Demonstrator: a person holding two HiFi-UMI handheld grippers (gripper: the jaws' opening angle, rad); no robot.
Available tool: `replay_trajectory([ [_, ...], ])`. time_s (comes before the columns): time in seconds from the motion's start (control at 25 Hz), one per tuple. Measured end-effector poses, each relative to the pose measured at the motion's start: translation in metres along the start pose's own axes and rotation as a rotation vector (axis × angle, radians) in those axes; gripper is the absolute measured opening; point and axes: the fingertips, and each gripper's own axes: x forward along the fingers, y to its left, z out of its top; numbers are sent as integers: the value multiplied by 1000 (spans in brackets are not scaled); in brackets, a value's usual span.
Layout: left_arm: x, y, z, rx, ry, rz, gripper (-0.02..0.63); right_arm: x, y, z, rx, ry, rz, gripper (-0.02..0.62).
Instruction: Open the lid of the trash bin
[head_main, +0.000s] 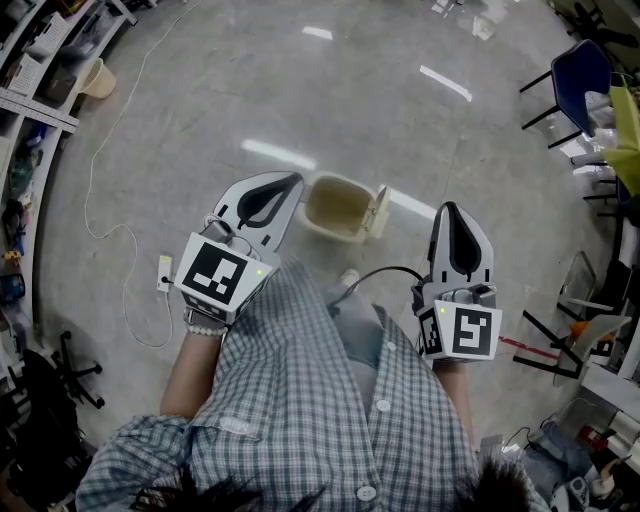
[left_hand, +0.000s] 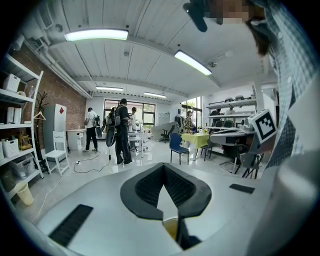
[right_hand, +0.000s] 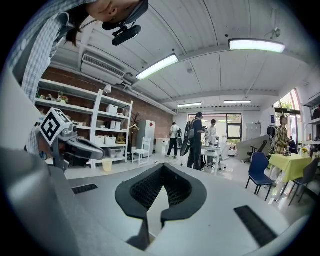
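Head view: the trash bin (head_main: 335, 205) sits on the floor (head_main: 300, 90) ahead of us, just beside the left gripper (head_main: 292, 183), its lid (head_main: 379, 212) already tipped upright at the right rim. That gripper and the right gripper (head_main: 450, 208) are both clenched on nothing and held clear of the bin, so we judge the opening done.

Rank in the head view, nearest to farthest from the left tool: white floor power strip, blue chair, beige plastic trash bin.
From the left tool:
1. beige plastic trash bin, just right of its tip.
2. white power strip, on the floor to its lower left.
3. blue chair, far upper right.
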Motion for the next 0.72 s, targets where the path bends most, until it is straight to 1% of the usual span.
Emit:
replay_trajectory([
  [0.72,-10,5,1,-4,-3,30,5,-1,7,1,1,1,9,17],
])
